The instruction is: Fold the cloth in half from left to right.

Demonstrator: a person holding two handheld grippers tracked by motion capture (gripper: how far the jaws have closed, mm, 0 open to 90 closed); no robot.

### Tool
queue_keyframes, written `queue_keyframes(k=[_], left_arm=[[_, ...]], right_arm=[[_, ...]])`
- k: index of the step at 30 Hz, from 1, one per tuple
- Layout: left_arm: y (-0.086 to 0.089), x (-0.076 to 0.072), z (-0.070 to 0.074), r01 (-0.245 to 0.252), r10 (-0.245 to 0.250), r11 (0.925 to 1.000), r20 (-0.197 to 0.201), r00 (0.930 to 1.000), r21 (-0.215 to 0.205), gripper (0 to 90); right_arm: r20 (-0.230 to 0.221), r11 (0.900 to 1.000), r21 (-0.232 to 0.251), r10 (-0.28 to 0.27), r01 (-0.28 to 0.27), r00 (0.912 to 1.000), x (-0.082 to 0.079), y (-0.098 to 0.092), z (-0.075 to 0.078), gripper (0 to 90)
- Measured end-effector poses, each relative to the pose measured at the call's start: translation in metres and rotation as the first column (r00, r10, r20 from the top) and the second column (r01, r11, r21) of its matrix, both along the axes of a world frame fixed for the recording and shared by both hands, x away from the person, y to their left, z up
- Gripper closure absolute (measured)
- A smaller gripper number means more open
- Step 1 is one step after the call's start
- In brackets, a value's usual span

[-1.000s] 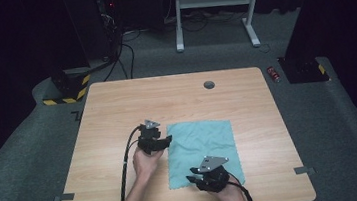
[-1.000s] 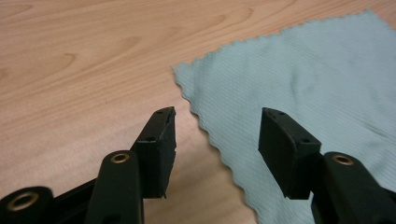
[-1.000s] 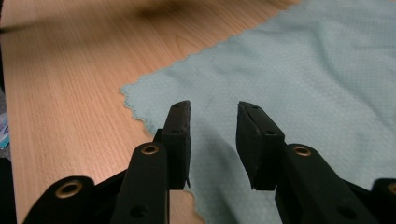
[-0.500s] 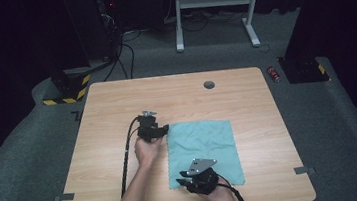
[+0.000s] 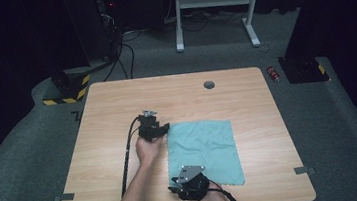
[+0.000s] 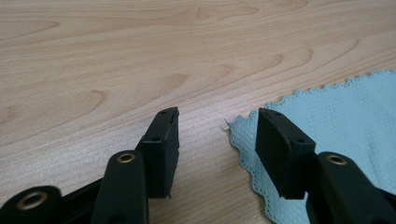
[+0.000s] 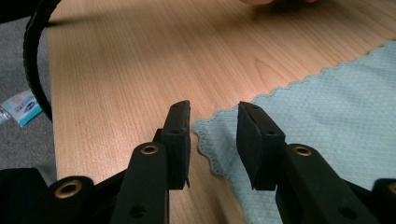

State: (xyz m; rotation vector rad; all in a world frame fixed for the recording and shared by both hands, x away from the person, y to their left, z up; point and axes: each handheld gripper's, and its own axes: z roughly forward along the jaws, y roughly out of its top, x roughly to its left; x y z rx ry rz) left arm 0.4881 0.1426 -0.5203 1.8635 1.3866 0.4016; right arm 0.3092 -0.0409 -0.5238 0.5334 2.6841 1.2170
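A teal cloth [image 5: 203, 153] lies flat on the wooden table [image 5: 116, 102]. My left gripper [image 5: 165, 128] rests at the cloth's far left corner. In the left gripper view the gripper [image 6: 218, 114] is open, and the cloth's [image 6: 336, 107] scalloped corner lies on the wood between the jaws, untouched. My right gripper [image 5: 172, 189] sits at the near left corner. In the right gripper view its jaws [image 7: 215, 106] have just been opening. That corner of the cloth [image 7: 327, 107] lies flat between them, and the pads are not pressing on it.
A round cable hole [image 5: 209, 84] sits near the table's far edge. The left gripper's black cable [image 5: 126, 161] trails to the front edge. On the floor are a red can [image 5: 274, 74], a white frame [image 5: 212, 6] and a yellow-black striped base [image 5: 67, 87].
The right gripper has slid left along the cloth's near edge to its near left corner. The left gripper has moved a little farther away, up to the far left corner.
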Motion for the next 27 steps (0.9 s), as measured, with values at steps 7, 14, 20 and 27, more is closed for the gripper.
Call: queue_keyframes(k=[7,14,20,27], left_arm=[[-0.017,0.008,0.004,0.043,-0.041,0.9962,-0.02,0.9989,0.076,54.9],[-0.024,0.006,0.005,0.049,-0.049,0.9901,-0.004,0.9988,0.132,69.9],[-0.025,0.008,0.007,0.076,-0.073,0.9867,-0.027,0.997,0.144,89.1],[-0.015,0.011,0.007,0.084,-0.078,0.9918,-0.061,0.9951,0.096,90.0]], right_arm=[[0.034,0.999,-0.032,-0.006,0.007,0.9994,-0.003,0.003,-0.001,68.5],[0.054,0.999,-0.044,-0.003,0.006,0.9986,-0.005,0.003,0.0,76.9],[0.092,0.998,-0.064,-0.015,0.021,0.9956,-0.009,0.004,0.0,87.6],[0.085,0.998,-0.065,-0.016,0.022,0.9963,-0.01,0.003,0.001,89.7]])
